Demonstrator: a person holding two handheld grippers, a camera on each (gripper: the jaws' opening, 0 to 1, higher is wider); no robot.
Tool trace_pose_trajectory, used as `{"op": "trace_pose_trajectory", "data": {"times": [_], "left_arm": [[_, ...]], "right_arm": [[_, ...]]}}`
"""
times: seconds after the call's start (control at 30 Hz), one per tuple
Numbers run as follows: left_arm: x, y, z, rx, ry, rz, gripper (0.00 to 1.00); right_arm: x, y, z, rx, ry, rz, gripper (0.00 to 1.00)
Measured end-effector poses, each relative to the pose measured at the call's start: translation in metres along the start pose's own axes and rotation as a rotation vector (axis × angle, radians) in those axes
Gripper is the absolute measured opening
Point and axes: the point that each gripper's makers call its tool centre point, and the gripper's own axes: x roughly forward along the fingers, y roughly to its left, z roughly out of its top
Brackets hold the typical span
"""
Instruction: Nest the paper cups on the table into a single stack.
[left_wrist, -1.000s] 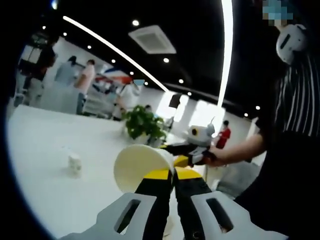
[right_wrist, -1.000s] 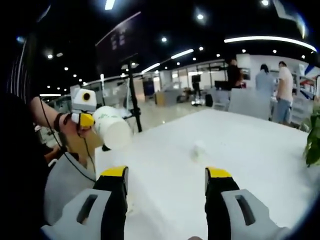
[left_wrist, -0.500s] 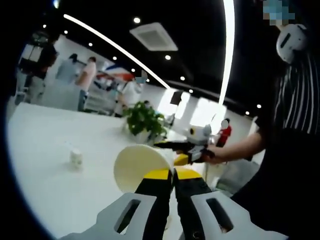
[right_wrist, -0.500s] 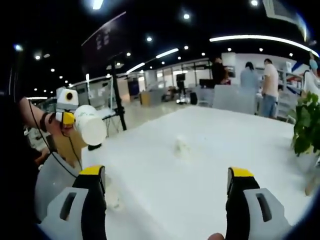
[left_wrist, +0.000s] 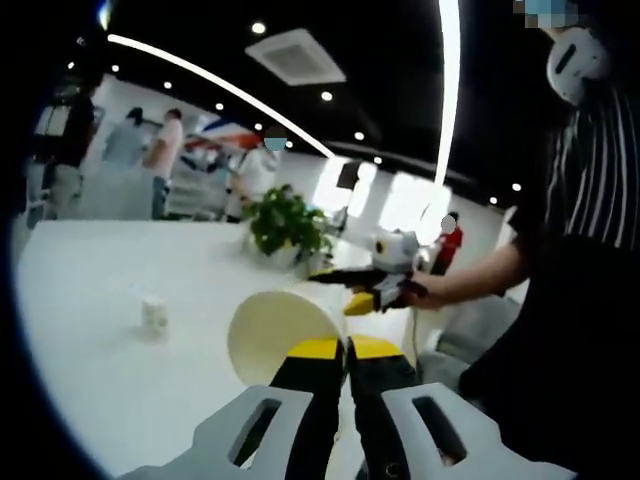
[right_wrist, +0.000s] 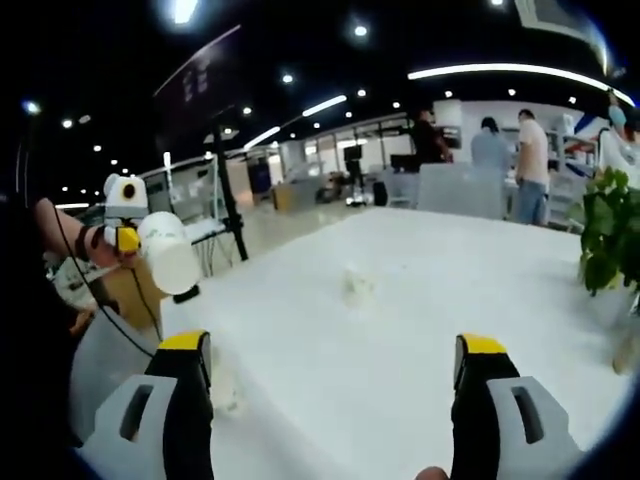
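Clamped together, the left gripper (left_wrist: 346, 350) jaws pinch the rim of a paper cup (left_wrist: 280, 332) held in the air above the white table (left_wrist: 80, 370). Right gripper (right_wrist: 330, 365) jaws stand wide apart over the table, where another small cup (right_wrist: 357, 285) sits well away.

A white paper cup (left_wrist: 283, 331) is held tipped on its side, clear of the white bench (left_wrist: 90, 370), with its open mouth turned toward the left gripper view and its wall pinched between the closed jaws of the left tongs (left_wrist: 346, 349). In the right gripper view the same cup (right_wrist: 168, 253) is seen from its closed base end. A second, small white cup (left_wrist: 153, 314) is seen on the bench, well apart; its pose cannot be told.
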Motion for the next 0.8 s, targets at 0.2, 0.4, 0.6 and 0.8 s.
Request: {"op": "trace_pose_trajectory", "data": {"times": [0.2,0.4,0.6,0.8], "left_arm": [[0.001,0.001,-0.005,0.049,0.072,0.008,0.00],[0.003,-0.001,-0.018,0.116,0.195,-0.005,0.00],[0.006,-0.004,-0.025,0.212,0.306,-0.019,0.00],[0.007,-0.010,-0.031,0.311,0.406,-0.056,0.00]], "right_arm": [[0.001,0.001,-0.006,0.001,0.012,0.006,0.99],[0.001,0.002,-0.008,0.009,0.015,0.010,0.99],[0.002,0.002,-0.010,0.013,0.014,0.018,0.98],[0.003,0.003,-0.012,0.021,0.015,0.019,0.98]]}}
